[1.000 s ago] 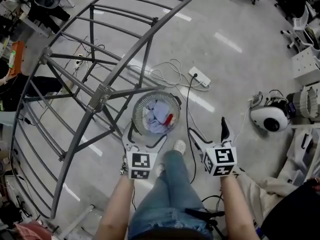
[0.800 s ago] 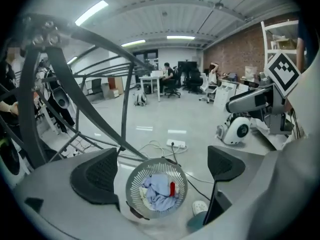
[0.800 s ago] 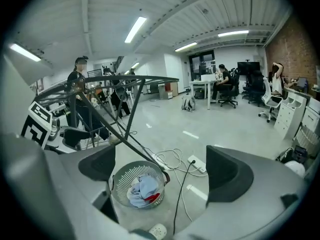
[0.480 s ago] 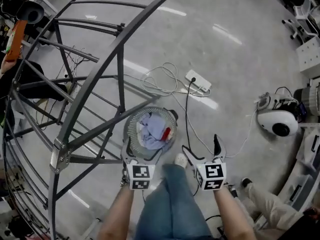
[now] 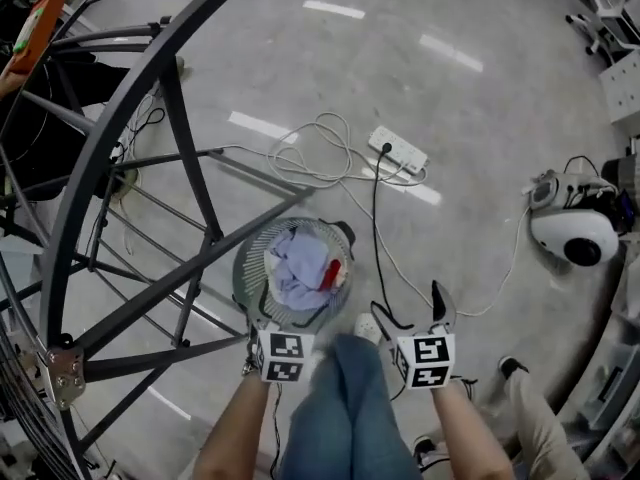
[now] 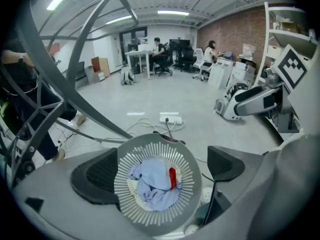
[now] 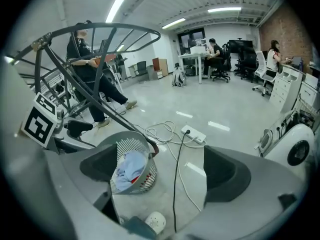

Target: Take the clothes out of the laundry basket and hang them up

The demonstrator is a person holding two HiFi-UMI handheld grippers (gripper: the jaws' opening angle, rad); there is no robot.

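Note:
A round grey slatted laundry basket (image 5: 250, 290) stands on the floor and holds crumpled light-blue clothes (image 5: 296, 268) with a red piece (image 5: 334, 271). My left gripper (image 5: 288, 313) hovers open at the basket's near rim, nothing between its jaws. In the left gripper view the basket (image 6: 129, 199) and the clothes (image 6: 155, 184) lie between the open jaws, seen from above. My right gripper (image 5: 410, 313) is open and empty, to the right of the basket, over a black cable (image 5: 377, 238). The right gripper view has the basket (image 7: 131, 146) at lower left.
A dark grey metal drying rack (image 5: 150, 258) arches over the left and reaches the basket. A white power strip (image 5: 397, 150) and white cords lie on the floor beyond. A white round machine (image 5: 572, 233) sits at right. People sit at desks far off (image 6: 160, 49).
The view has swung down and closer: the basket sits lower and nearer the left gripper, the rack looms larger at left. Both grippers stay open and have drawn slightly together.

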